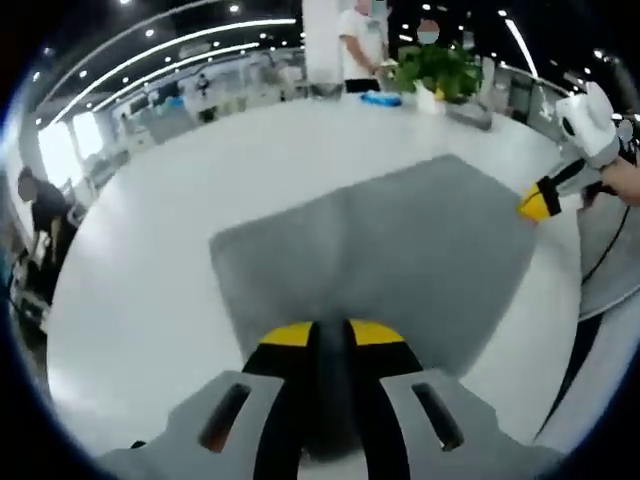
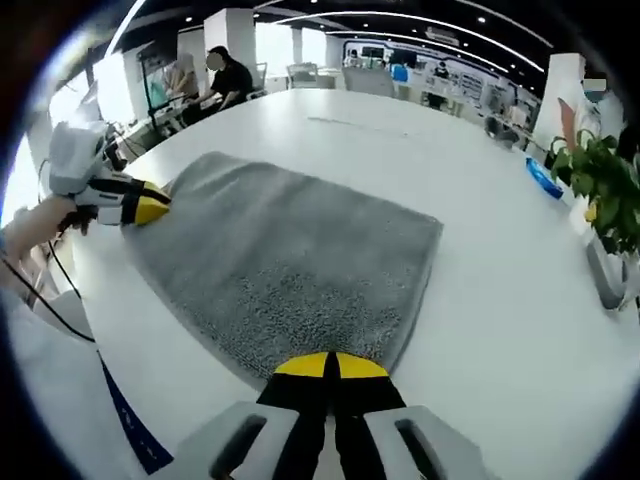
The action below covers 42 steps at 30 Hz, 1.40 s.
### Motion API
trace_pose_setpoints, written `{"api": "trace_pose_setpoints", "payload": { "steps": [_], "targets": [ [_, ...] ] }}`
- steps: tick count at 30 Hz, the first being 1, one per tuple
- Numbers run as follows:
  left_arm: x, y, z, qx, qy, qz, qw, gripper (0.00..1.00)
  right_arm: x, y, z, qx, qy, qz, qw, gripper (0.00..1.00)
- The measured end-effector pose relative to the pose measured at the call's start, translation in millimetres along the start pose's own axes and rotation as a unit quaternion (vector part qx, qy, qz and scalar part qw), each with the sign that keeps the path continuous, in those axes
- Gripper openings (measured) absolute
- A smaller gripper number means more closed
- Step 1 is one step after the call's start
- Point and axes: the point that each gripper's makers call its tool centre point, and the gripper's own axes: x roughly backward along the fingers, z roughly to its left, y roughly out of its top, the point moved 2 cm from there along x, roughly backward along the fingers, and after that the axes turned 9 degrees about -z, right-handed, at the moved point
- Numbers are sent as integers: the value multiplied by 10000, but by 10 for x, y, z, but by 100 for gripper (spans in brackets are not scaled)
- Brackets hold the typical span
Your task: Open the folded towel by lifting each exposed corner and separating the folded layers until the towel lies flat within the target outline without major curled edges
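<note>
A grey towel [image 1: 390, 250] lies spread on the white round table [image 1: 200, 200], mostly flat with a soft crease down its middle. In the left gripper view, my left gripper [image 1: 331, 333] is shut on the towel's near edge, with grey cloth showing between its yellow tips. My right gripper [image 1: 537, 205] comes in from the right at the towel's far right corner. In the right gripper view, the towel [image 2: 290, 255] stretches away from my right gripper [image 2: 331, 366], whose jaws are shut on its near corner. The left gripper [image 2: 150, 209] pinches the far left corner.
A potted plant [image 1: 440, 68] and a blue object [image 1: 380, 98] stand at the table's far side, with a person [image 1: 362, 40] behind them. The plant [image 2: 600, 190] is to the right in the right gripper view. Another person [image 2: 228, 75] sits at the far left. A black cable [image 1: 600, 250] hangs by the table edge.
</note>
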Motion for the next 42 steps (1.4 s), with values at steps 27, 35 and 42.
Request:
{"api": "trace_pose_setpoints", "payload": {
  "steps": [27,35,42],
  "targets": [
    [170,-610,-261,-1904,-997,1301,9679,11,-449,8,-271,2035,-799,917,9715,0],
    [276,-679,-402,-1991,-1193,1749,9568,11,-568,100,-295,2920,-529,1451,9439,0],
    [353,-732,-528,-2083,-1392,1884,9496,12,-640,180,-364,2591,-353,1562,9525,0]
  ]
}}
